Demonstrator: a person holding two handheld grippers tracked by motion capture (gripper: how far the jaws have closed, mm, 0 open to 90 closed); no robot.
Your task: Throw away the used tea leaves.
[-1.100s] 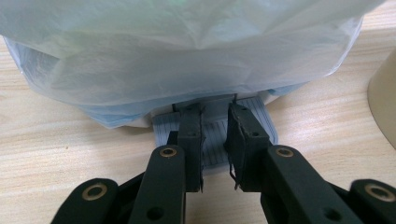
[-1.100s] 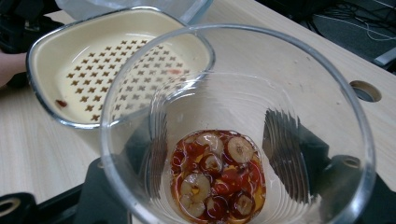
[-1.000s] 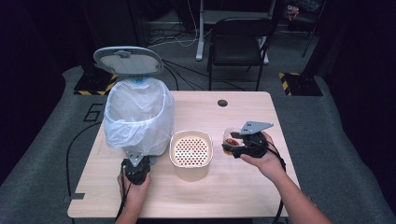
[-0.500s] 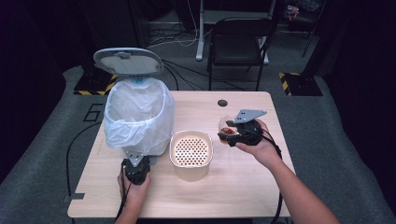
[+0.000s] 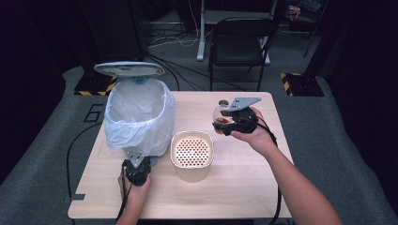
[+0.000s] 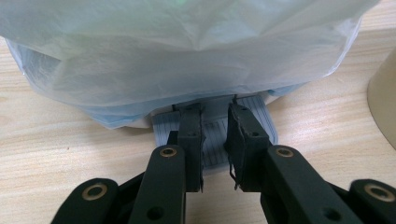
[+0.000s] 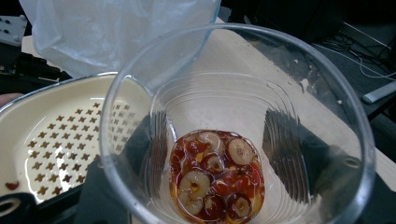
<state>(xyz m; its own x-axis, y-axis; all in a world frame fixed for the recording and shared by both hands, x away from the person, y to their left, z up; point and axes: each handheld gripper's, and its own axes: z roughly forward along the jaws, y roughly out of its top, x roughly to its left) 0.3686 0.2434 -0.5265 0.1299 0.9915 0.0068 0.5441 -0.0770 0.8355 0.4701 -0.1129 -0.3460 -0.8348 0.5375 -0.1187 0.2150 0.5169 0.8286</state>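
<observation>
Holding a clear plastic cup of red fruit slices above the desk, the right gripper has its jaws closed round the cup. It hangs near the cream strainer bowl, likely for tipping. The left gripper presses the bin's pedal with narrow jaws, so the lid stands open over the bag-lined bin.

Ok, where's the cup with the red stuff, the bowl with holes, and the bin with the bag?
Clear cup [image 7: 219, 182], right gripper view, on the red slices at its bottom.
Strainer bowl [image 5: 192, 151], high view, on its holed floor.
Bagged bin [image 5: 138, 115], high view, on the white bag's side.
</observation>
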